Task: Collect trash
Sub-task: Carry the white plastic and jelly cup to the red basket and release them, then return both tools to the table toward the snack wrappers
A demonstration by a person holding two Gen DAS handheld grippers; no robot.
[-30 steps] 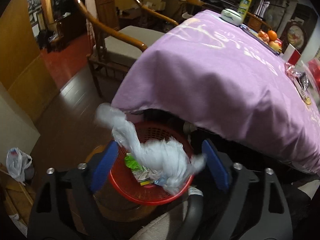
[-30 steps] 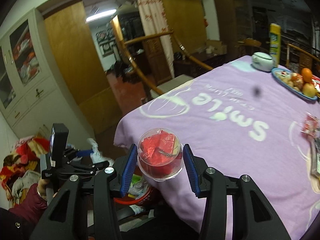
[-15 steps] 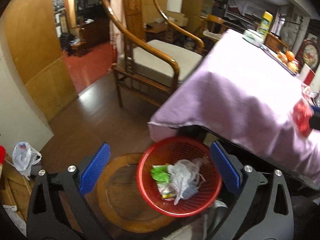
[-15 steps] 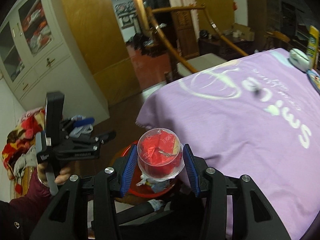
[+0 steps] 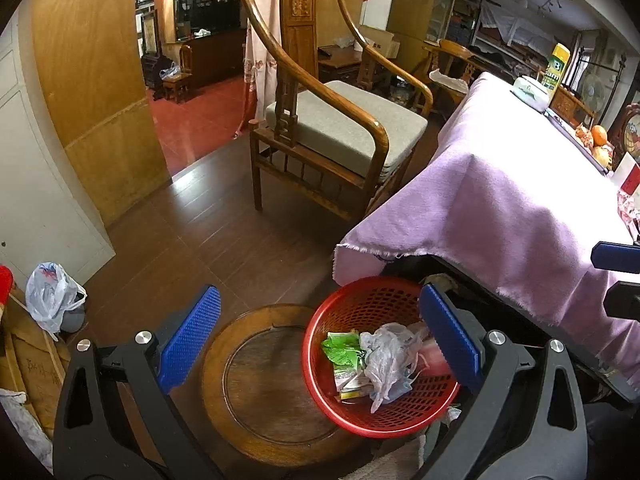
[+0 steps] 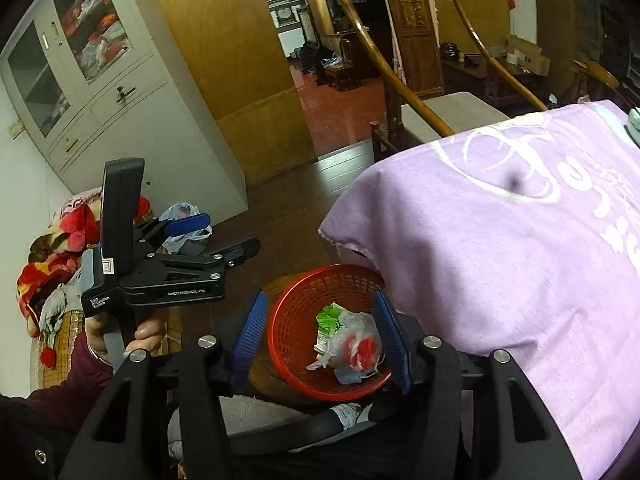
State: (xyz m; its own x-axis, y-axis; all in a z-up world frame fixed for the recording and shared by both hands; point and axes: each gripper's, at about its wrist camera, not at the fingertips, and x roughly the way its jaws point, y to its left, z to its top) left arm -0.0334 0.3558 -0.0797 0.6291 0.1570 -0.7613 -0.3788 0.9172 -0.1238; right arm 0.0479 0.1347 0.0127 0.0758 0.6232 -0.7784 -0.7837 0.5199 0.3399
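Right wrist view: the clear cup of red wrappers [image 6: 362, 350] that sat clamped between the right gripper [image 6: 322, 340] pads half a second ago is gone from the jaws and now lies in the red basket [image 6: 288, 344], on top of the crumpled white plastic bag [image 6: 352, 324] and the green wrapper [image 6: 330, 314]. The jaws have just been opening and stand released, with nothing between them, hanging right over the basket. In the left wrist view the left gripper [image 5: 320, 340] is also spread wide and empty; the white bag [image 5: 386, 354] it dangled a second ago rests in the basket [image 5: 320, 384], which stands on the floor beside a round wooden stool [image 5: 256, 384], at the corner of the table with the purple cloth [image 5: 500, 216]. Both pieces look delivered, so this round of dropping seems done. More wrappers [image 5: 628, 212] appear to remain at the far right edge of the table, so both hands likely need to go back there.
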